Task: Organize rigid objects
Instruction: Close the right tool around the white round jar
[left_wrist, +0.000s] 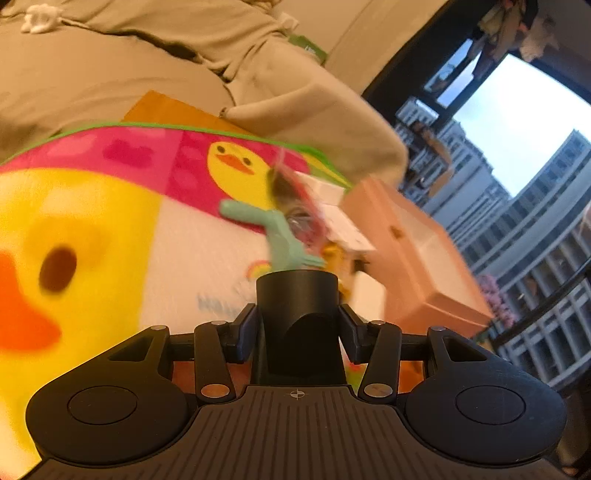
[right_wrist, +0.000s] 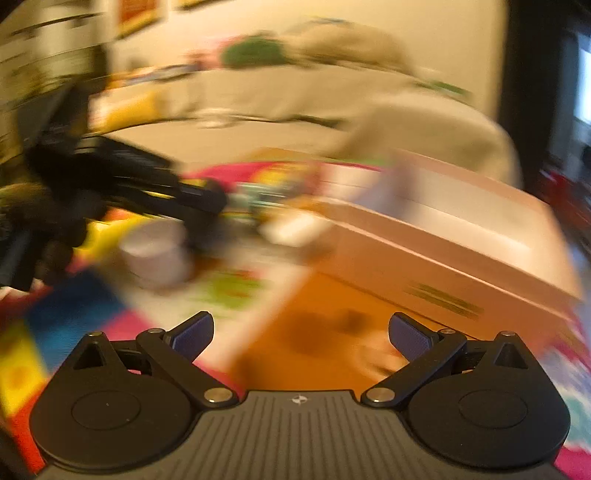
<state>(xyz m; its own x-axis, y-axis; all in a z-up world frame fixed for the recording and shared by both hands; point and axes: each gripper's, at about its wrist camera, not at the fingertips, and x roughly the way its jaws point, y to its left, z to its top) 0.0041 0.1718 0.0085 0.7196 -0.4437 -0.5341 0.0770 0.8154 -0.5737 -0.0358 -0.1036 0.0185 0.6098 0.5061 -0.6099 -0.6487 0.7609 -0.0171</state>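
Observation:
My left gripper (left_wrist: 297, 325) is shut on a black cylinder (left_wrist: 297, 295), which stands upright between the pads. Just beyond it a teal toy figure (left_wrist: 280, 229) lies on the duck-print play mat (left_wrist: 110, 221), next to a small heap of packets and cards (left_wrist: 314, 210). A pink open box (left_wrist: 424, 258) with white inner walls sits to the right. My right gripper (right_wrist: 301, 336) is open with nothing between its fingers, above the mat and the orange floor. In the blurred right wrist view the pink box (right_wrist: 443, 236) is ahead on the right and a white round tub (right_wrist: 159, 254) on the left.
A beige sofa (left_wrist: 110, 74) with a crumpled cover runs behind the mat. A large window (left_wrist: 517, 129) fills the right side. The other gripper and a hand appear as a dark blur (right_wrist: 110, 184) at the left of the right wrist view.

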